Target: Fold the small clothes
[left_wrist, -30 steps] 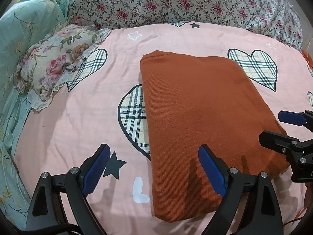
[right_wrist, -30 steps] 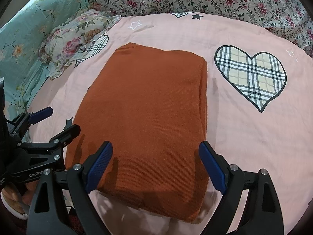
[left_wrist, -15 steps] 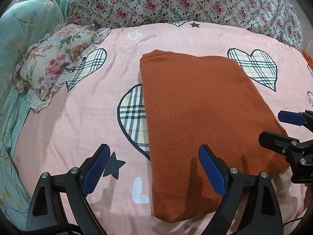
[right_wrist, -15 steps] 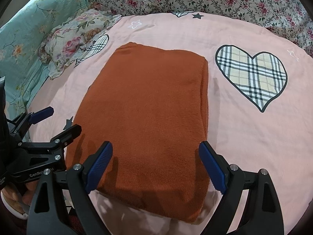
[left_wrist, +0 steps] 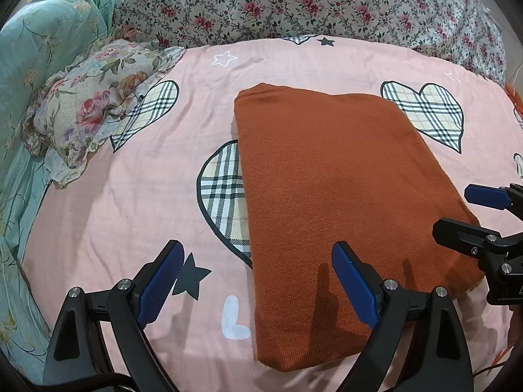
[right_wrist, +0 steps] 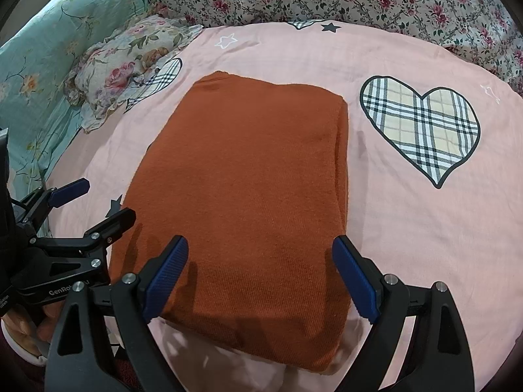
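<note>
A rust-orange knitted garment (left_wrist: 333,196) lies folded into a flat rectangle on the pink bedsheet (left_wrist: 130,202). My left gripper (left_wrist: 258,281) is open and hovers over the garment's near left edge, nothing between its blue pads. My right gripper (right_wrist: 261,277) is open above the garment (right_wrist: 248,196), spanning its near end from the middle to the right edge, empty too. Each gripper shows in the other's view: the right gripper (left_wrist: 470,212) at the far right, the left gripper (right_wrist: 91,199) at the far left.
The pink sheet (right_wrist: 408,228) carries plaid hearts and stars. A floral pillow (left_wrist: 91,104) lies at the left, a teal floral quilt (left_wrist: 29,52) beyond it, and a rose-print blanket (left_wrist: 294,3) bunches along the back. A hand (right_wrist: 23,323) holds the left gripper.
Almost nothing has moved. Both grippers stay open and hold their places over the near end of the folded garment; the views shift only slightly.
</note>
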Demonstrator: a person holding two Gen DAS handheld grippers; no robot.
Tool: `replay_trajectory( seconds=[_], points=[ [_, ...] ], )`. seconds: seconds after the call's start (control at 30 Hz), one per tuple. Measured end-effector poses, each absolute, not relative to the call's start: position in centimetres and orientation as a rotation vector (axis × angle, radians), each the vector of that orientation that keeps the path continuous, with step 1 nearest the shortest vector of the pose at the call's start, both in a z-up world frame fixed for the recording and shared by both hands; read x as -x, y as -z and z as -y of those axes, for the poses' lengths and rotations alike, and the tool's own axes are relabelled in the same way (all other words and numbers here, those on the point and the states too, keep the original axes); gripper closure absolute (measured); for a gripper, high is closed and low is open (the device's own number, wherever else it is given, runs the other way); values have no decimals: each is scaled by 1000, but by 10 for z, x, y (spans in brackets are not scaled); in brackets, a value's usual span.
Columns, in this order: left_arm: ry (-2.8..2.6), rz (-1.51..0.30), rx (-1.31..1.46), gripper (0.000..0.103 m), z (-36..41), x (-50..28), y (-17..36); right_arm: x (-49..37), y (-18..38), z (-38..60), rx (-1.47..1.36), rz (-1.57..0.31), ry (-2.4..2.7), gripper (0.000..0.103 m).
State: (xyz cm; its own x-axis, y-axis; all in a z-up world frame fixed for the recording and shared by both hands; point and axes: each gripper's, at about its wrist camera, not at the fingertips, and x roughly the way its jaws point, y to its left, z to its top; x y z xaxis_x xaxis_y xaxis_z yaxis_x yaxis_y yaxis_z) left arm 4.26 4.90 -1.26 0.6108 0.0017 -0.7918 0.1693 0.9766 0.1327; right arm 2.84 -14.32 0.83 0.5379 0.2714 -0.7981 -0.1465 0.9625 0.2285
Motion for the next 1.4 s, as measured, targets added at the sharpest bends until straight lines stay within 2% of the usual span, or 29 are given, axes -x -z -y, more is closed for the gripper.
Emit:
replay_trajectory(
  seconds=[1.4],
  points=[
    [111, -911, -210, 10, -46, -44, 12, -27, -10, 146, -145, -967, -240, 13]
  ],
)
